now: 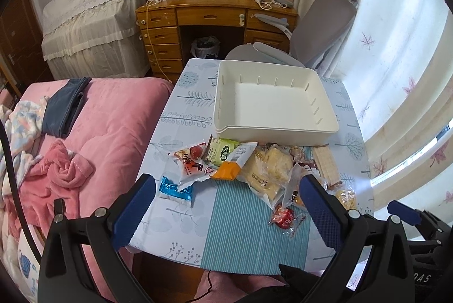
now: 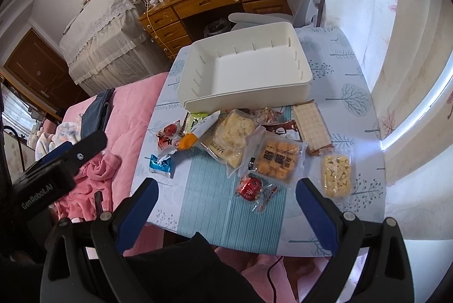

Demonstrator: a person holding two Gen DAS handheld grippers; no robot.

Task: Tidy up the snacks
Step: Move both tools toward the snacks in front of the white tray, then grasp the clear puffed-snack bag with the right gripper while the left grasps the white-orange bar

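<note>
Snacks [image 2: 246, 144] beside white bin [image 2: 283, 89], "GenRobot.AI" on left gripper [image 1: 226, 206], right gripper [image 2: 226, 206], both fingers wide apart, empty

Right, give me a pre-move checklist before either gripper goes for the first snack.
1. White bin empty, ready for snacks: ok.
2. Left gripper open, holding nothing: ok.
3. Right gripper open, holding nothing: ok.
4. Snacks sit apart for a clean pick: not ok; the orange packet overlaps its neighbours.
5. Red sweet lies alone near the front: ok.
6. Wrappers sealed: cannot tell.
</note>
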